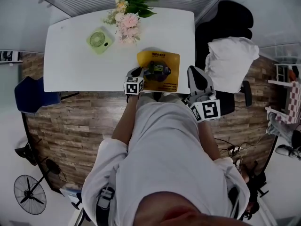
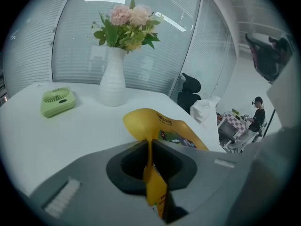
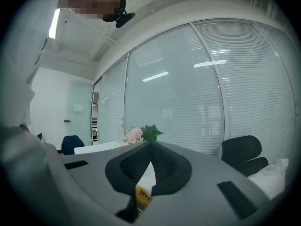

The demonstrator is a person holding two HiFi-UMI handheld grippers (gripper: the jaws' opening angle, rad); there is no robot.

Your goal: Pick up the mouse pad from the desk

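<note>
The yellow mouse pad (image 1: 170,62) lies on the white desk (image 1: 70,60) near its front edge. My left gripper (image 1: 139,72) is at the pad's near left corner and shut on it. In the left gripper view the pad (image 2: 157,121) is pinched between the jaws of the left gripper (image 2: 150,147), and its held edge curls up off the desk. My right gripper (image 1: 194,74) hovers just right of the pad, by the desk's right front corner, holding nothing. In the right gripper view the jaw tips of the right gripper (image 3: 150,145) meet, and a bit of the pad (image 3: 143,194) shows below them.
A green handheld fan (image 1: 99,40) and a white vase of flowers (image 1: 127,20) stand further back on the desk. A black office chair with a white garment (image 1: 230,55) is at the desk's right, a blue chair (image 1: 28,95) at its left. A floor fan (image 1: 30,194) stands behind.
</note>
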